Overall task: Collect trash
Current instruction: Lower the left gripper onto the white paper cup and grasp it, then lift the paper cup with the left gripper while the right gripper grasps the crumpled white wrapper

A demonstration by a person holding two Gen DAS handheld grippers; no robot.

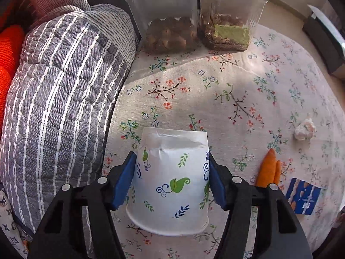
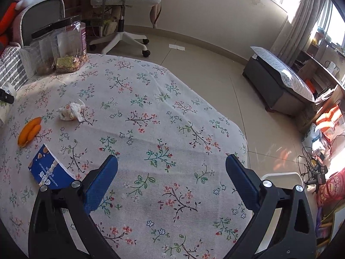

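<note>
My left gripper point(image 1: 172, 179) is shut on a white paper cup point(image 1: 172, 185) printed with green and blue leaves; the blue pads press both its sides and its crumpled end points away from me, above the floral tablecloth point(image 1: 237, 90). To its right lie an orange peel point(image 1: 268, 169), a blue snack wrapper point(image 1: 303, 196) and a crumpled tissue point(image 1: 304, 128). My right gripper point(image 2: 171, 172) is open and empty above the cloth. In its view the blue wrapper point(image 2: 50, 171), the orange peel point(image 2: 29, 131) and the tissue point(image 2: 71, 110) lie to the left.
Two clear plastic snack jars point(image 1: 172, 32) point(image 2: 64, 49) stand at the table's far edge. A grey striped quilted cushion point(image 1: 60, 99) lies left of the table. An office chair point(image 2: 123, 21), a low cushioned bench point(image 2: 280, 84) and a white bin rim point(image 2: 282, 177) stand on the floor to the right.
</note>
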